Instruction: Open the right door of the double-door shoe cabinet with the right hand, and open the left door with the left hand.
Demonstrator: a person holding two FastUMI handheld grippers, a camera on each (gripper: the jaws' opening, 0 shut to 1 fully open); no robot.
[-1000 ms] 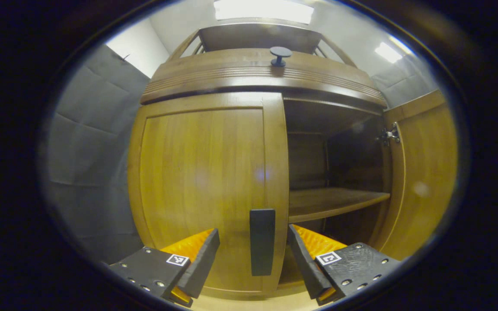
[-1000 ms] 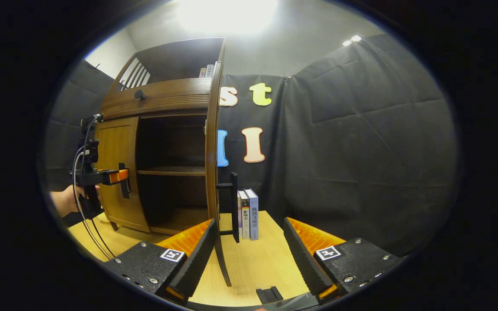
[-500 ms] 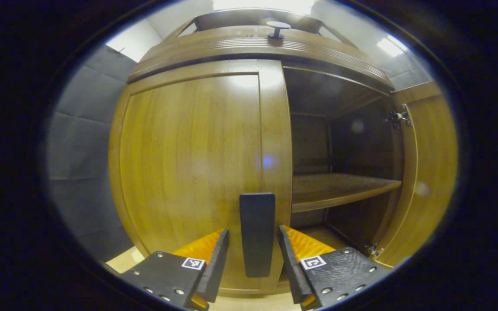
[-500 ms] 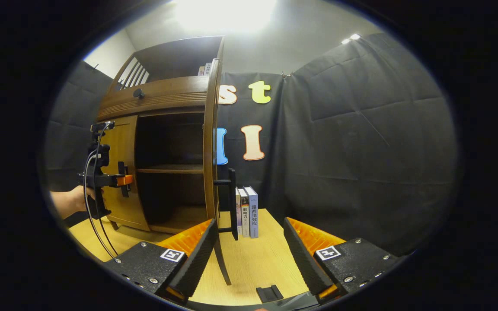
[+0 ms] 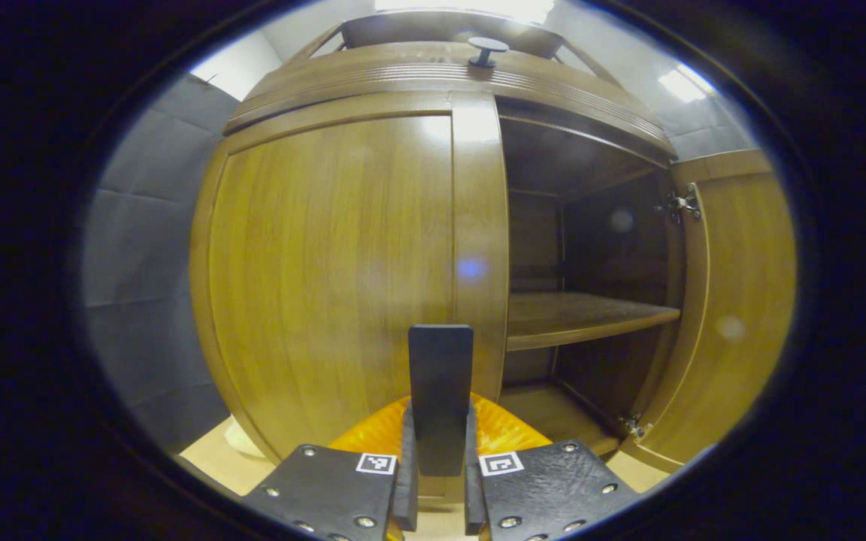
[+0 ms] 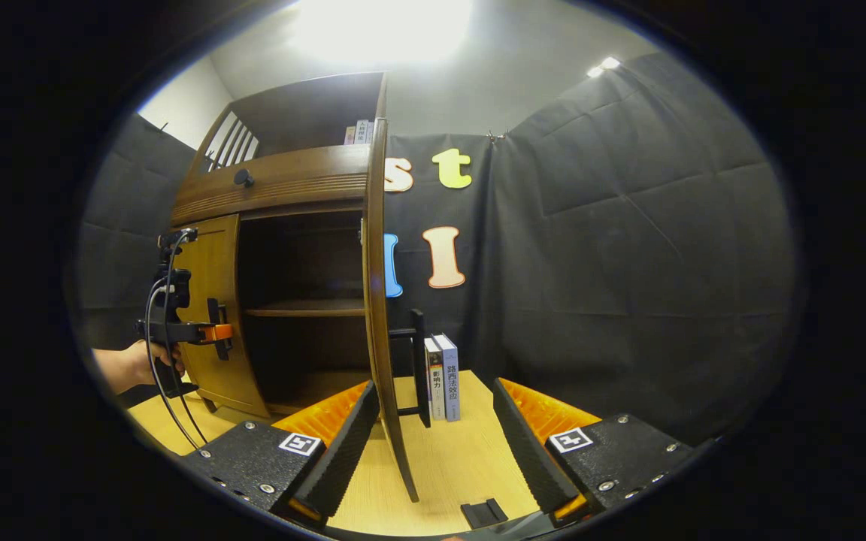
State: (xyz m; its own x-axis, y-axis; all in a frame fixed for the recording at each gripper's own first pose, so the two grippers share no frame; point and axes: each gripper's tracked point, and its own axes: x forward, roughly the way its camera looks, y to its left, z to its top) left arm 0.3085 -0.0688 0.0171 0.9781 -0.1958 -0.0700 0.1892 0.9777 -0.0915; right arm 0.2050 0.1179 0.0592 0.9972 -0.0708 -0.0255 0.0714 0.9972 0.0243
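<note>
While left door (image 5: 343, 263) is closed, left gripper (image 5: 437, 481) clamps both fingers on its handle (image 5: 440, 391); right gripper (image 6: 433, 443) gapes wide, holding nothing, beside open right door (image 6: 376, 300).

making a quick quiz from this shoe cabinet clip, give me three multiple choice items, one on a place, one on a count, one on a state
1. Where do the upright books stand?
A. on the table beside the open right door
B. on the cabinet's middle shelf
C. on the floor under the table

2. How many cabinet doors are swung open?
A. none
B. one
C. two

3. What are the left gripper's jaws doing?
A. spread wide, clear of the door
B. closed on the left door handle
C. holding a book

Answers: 1 A, the right gripper view shows them on the table just past the right door. 2 B, the left door lies flat in its frame. 3 B, both fingers press the handle's sides.
</note>
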